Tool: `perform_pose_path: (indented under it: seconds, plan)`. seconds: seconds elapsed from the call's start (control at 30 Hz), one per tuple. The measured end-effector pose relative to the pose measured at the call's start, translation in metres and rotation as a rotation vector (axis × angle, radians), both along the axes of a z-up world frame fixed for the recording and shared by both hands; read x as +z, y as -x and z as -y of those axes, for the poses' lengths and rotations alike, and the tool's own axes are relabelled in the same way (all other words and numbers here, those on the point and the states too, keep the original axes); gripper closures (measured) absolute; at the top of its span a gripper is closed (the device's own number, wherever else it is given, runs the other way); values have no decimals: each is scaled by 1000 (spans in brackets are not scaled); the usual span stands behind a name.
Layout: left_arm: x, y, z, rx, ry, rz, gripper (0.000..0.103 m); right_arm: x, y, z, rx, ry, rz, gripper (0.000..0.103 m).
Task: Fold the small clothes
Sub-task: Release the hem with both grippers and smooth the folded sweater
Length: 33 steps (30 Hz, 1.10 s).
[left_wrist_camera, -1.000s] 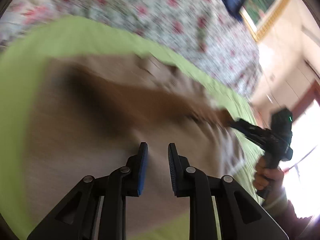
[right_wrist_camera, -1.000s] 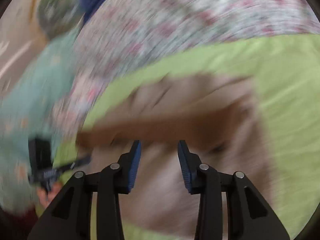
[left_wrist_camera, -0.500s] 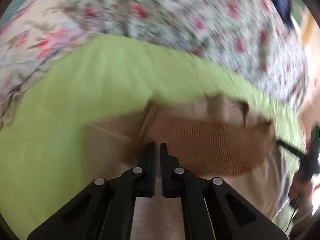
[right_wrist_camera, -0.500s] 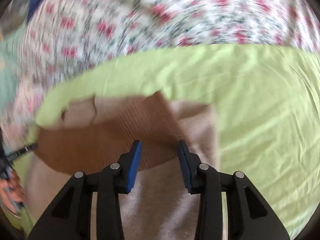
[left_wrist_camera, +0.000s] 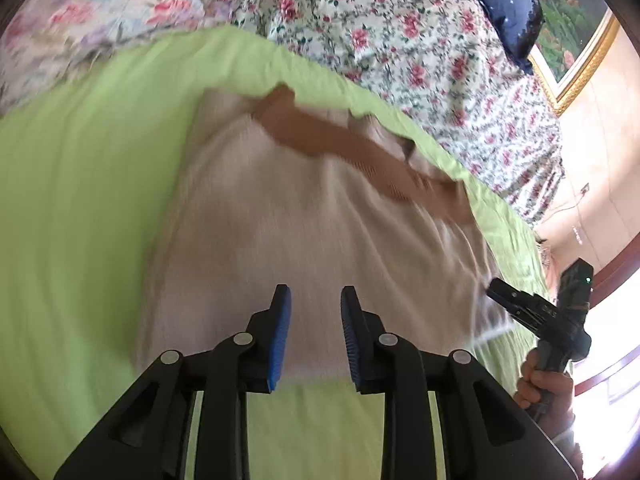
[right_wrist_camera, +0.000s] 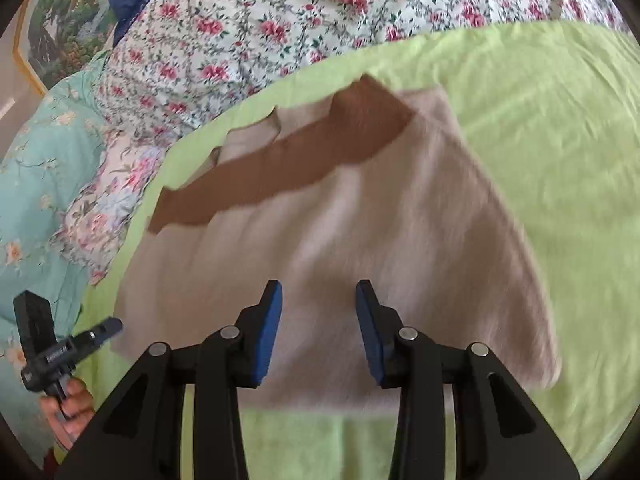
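Pulled back from the brown ribbed band [left_wrist_camera: 360, 148] since half a second ago: left gripper [left_wrist_camera: 315, 336], then pinched tight at that band, now out near the hem of the beige garment [left_wrist_camera: 312, 232], jaws opening with nothing between them. Band released too, lying now as a diagonal strip across the far end of the garment. Right gripper [right_wrist_camera: 319, 332] likewise drawn back toward the hem, pads parted as before and gripping nothing.

Garment spread flat on the green sheet [left_wrist_camera: 80, 200], brown band farthest from both grippers, hem nearest. Probably laid out this way to give a smooth, square shape before the next fold; both tools hanging above the hem, seemingly ready to take it at two points and carry it toward the band. Green sheet reaching out past the garment on all sides, floral bedding [right_wrist_camera: 260, 20] beyond the band.

Hard to read: cloth smeared by motion blur, so sleeves and exact outline uncertain. Small flaps behind the band, unclear whether collar or tucked sleeve. Hem partly hidden behind the black finger arms. Person's hand [right_wrist_camera: 70, 404] cut off at the picture's edge.
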<state>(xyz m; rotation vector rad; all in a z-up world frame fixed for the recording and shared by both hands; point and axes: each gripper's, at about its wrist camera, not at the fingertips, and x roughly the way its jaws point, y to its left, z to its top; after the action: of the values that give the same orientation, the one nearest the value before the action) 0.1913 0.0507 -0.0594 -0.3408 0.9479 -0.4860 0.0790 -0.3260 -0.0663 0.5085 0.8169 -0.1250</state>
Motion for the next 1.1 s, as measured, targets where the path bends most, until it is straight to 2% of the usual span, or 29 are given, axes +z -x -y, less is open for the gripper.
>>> perform_pose_path:
  seconds: [0.23, 0.33, 0.4, 0.53, 0.67, 1.03, 1.1]
  plan:
    - [-16, 39, -5, 32, 28, -53, 73, -6, 23, -20, 8, -38, -6, 63]
    - [-24, 47, -10, 91, 54, -82, 67, -4, 29, -25, 12, -49, 0, 63]
    - [-30, 48, -10, 119, 76, -101, 61, -2, 31, -29, 19, -53, 5, 63]
    - [-39, 47, -12, 148, 94, -113, 60, 2, 32, -32, 31, -52, 12, 60]
    - [-43, 38, -20, 188, 163, -120, 53, 3, 31, -31, 34, -57, 16, 60]
    - [-46, -12, -29, 307, 172, -65, 54, 3, 16, -14, 29, -74, 20, 59]
    - [-42, -18, -24, 321, 142, -50, 65, 3, 9, -7, 29, -75, 23, 59]
